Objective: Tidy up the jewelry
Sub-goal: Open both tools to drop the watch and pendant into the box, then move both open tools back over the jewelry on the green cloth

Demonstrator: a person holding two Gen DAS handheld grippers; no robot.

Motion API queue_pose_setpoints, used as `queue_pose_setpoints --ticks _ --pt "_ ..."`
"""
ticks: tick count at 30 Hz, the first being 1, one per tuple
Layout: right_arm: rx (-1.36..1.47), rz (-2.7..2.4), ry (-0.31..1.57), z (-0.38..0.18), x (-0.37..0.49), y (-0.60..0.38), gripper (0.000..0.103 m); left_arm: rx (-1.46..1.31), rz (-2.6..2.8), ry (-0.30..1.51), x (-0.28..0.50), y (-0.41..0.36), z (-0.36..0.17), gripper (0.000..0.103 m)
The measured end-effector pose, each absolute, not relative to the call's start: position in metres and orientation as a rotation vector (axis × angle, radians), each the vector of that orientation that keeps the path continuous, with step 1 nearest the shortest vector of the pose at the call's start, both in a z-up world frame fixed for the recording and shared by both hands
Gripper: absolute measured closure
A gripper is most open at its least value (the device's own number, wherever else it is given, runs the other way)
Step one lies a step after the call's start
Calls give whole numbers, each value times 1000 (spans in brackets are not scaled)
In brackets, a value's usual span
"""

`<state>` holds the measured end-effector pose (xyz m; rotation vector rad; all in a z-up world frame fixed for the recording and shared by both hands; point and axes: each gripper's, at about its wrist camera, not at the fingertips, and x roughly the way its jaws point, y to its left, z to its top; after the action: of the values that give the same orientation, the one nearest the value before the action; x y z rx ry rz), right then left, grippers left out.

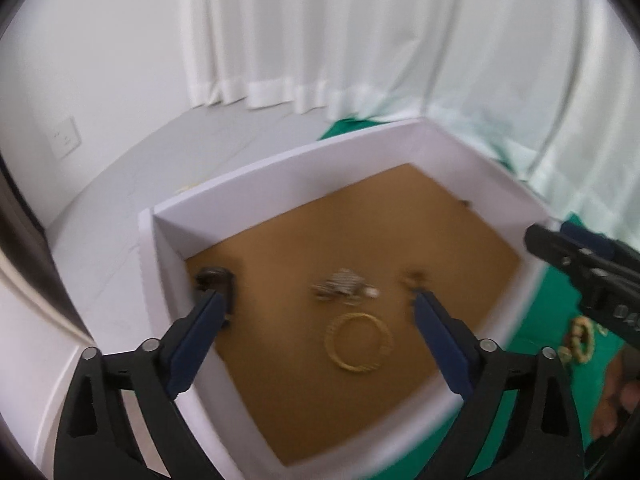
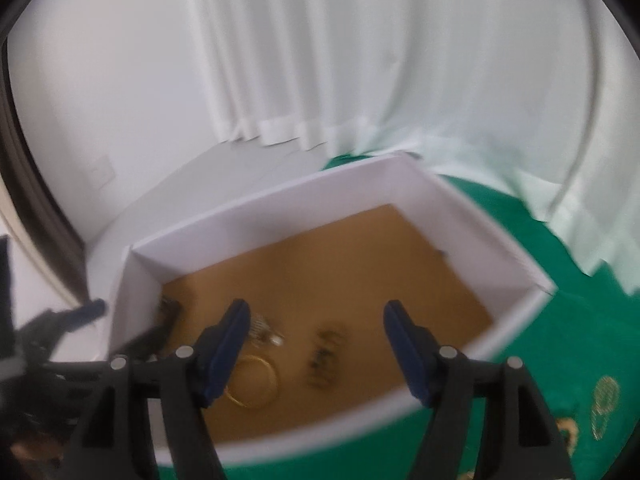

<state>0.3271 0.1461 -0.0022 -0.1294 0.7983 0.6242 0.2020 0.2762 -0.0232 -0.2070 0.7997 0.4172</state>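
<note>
A white box [image 1: 168,264] with a brown floor stands on green cloth [image 1: 560,296]. In it lie a gold bangle [image 1: 359,343], a silver piece [image 1: 340,285], a dark clip [image 1: 216,280] and a small brown piece [image 1: 414,278]. My left gripper [image 1: 316,312] is open and empty above the box. My right gripper [image 2: 316,320] is open and empty over the box [image 2: 500,248]; below it lie the bangle [image 2: 256,384], the silver piece [image 2: 264,334] and a dark blurred piece [image 2: 324,356]. The right gripper's tip also shows in the left wrist view [image 1: 540,240].
Gold bead jewelry [image 1: 580,340] lies on the cloth right of the box. Gold pieces [image 2: 604,404] lie on the cloth at lower right in the right wrist view. White curtains [image 1: 320,32] hang behind. A grey floor [image 1: 160,160] and a wall socket [image 1: 64,138] are at left.
</note>
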Motion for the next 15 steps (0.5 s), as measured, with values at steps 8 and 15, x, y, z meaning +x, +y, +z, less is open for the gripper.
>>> queue_pose_setpoints --ticks 8,15 --pt "-92 488 804 -5 292 36 32 -160 196 795 190 174 -25 4" --pt "-83 338 785 -4 258 -55 32 -112 104 834 185 105 -48 4"
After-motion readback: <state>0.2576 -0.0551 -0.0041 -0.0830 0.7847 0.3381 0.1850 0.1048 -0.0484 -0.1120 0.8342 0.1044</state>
